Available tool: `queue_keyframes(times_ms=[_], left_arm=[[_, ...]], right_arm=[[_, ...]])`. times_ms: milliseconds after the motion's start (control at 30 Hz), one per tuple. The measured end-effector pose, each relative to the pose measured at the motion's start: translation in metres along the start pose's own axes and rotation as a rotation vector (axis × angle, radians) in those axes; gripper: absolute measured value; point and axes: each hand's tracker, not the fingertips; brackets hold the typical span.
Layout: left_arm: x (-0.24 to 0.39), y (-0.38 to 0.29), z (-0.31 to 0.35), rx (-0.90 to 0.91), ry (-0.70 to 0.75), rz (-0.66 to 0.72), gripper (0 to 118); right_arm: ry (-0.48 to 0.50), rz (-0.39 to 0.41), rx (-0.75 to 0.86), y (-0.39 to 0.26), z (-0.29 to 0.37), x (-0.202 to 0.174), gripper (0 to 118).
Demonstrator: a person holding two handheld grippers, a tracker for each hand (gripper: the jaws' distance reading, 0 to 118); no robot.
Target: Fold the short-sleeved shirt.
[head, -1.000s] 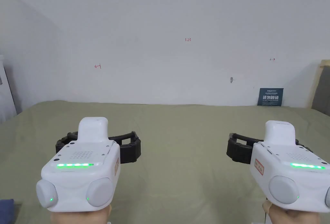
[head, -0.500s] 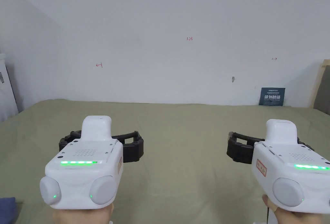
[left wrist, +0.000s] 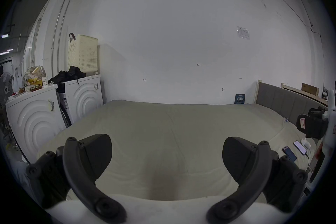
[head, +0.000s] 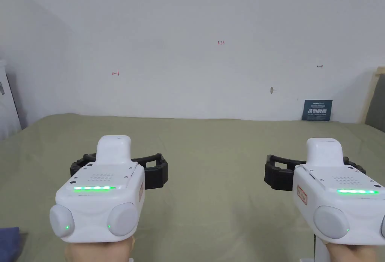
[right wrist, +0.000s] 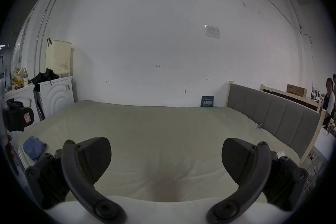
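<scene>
A: And there was the blue garment (right wrist: 33,148), crumpled in a heap right at the left edge of the bed (head: 210,153), nothing touching it!

B: Bunched up tight. Sleeves, collar, I couldn't make them out.

A: What about the left gripper (left wrist: 166,152)?

B: It hovered over the near part of the bed, jaws spread wide, bare sheet between them. The garment lay off to its left.

A: And the right gripper (right wrist: 166,152)?

B: Same picture: jaws parted, gripping nothing, level with its partner over the bed's near right side.

A: Let's talk containers, starting left of the bed.

B: Two white washing machines (left wrist: 34,126) stood just beside the bed's left side. On the farther-left one sat an open patterned bag (left wrist: 34,72) stuffed with yellow and mixed items. What they were, I couldn't say.

A: And the one nearer the bed?

B: It carried a heap of black clothes (left wrist: 70,73) and a tall cream perforated basket (left wrist: 82,54), standing upright against the wall. Its contents were hidden.

A: Over at the right?

B: Two phones (left wrist: 289,153) lay on the bed's near right edge. Beyond the grey headboard (right wrist: 272,115) a cardboard box (right wrist: 296,92) sat shut.
</scene>
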Motion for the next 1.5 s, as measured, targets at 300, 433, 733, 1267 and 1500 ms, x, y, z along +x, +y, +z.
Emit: queue_keyframes(times_ms=[300, 433, 733, 1267, 1500], left_arm=[[-0.001, 0.009, 0.002, 0.024, -0.009, -0.007, 118], [-0.002, 0.009, 0.003, 0.027, -0.012, -0.002, 118], [-0.004, 0.002, -0.001, 0.003, -0.017, -0.011, 118], [-0.006, 0.007, -0.002, -0.005, -0.013, 0.007, 118], [-0.005, 0.007, 0.000, -0.014, -0.016, 0.010, 118]], right_arm=[[0.024, 0.001, 0.004, 0.004, 0.000, 0.000, 118], [0.048, -0.012, 0.008, 0.003, 0.003, 0.001, 118], [0.012, -0.038, -0.053, -0.003, -0.003, 0.003, 118], [0.038, -0.109, -0.111, 0.010, -0.006, 0.011, 118], [-0.040, -0.050, -0.090, 0.022, -0.003, 0.005, 118]])
